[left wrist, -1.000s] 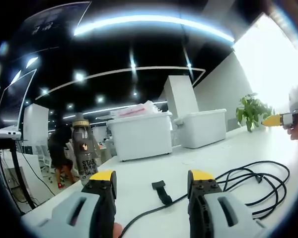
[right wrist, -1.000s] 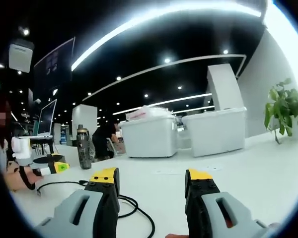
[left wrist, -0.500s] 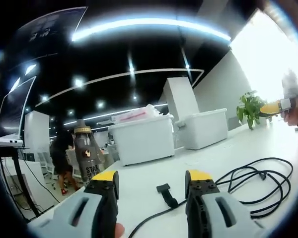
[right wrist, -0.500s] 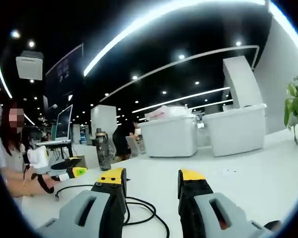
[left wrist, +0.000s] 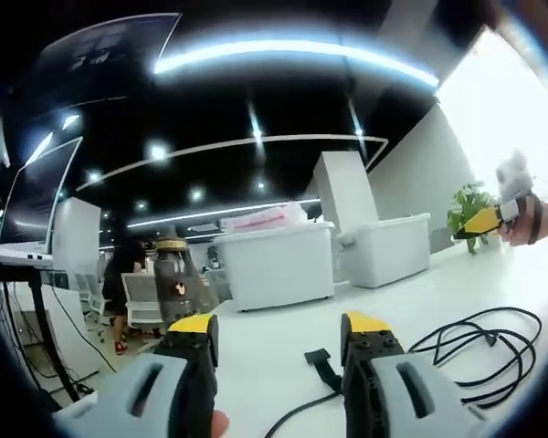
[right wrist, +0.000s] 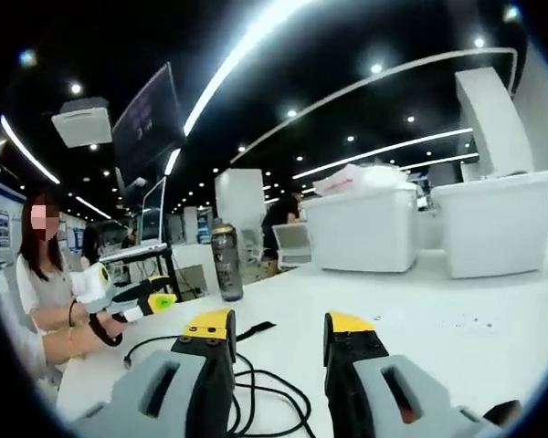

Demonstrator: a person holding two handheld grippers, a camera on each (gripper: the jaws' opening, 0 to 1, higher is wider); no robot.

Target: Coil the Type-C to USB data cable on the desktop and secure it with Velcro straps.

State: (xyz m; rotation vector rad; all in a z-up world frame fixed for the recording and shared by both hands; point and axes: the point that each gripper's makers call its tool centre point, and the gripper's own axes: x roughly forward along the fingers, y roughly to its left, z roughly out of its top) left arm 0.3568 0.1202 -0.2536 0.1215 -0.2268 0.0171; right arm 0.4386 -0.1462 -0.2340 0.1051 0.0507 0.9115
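A black cable lies in loose loops on the white desk, right of my left gripper, which is open and empty. A black Velcro strap sits on the cable's end between the jaws, further out. The right gripper shows at the far right, held by a hand. In the right gripper view the cable loops beside the left jaw, and the strap lies flat beyond it. My right gripper is open and empty. The left gripper shows at the left, held by a seated person.
Two white lidded bins stand at the desk's back. A dark bottle stands left; it is also in the right gripper view, bottle. A potted plant is at the far right. A monitor on a stand is at left.
Both cameras swung: the right gripper view panned left, bringing the seated person and the strap into view and losing the plant. In the left gripper view the other gripper sits lower and nearer.
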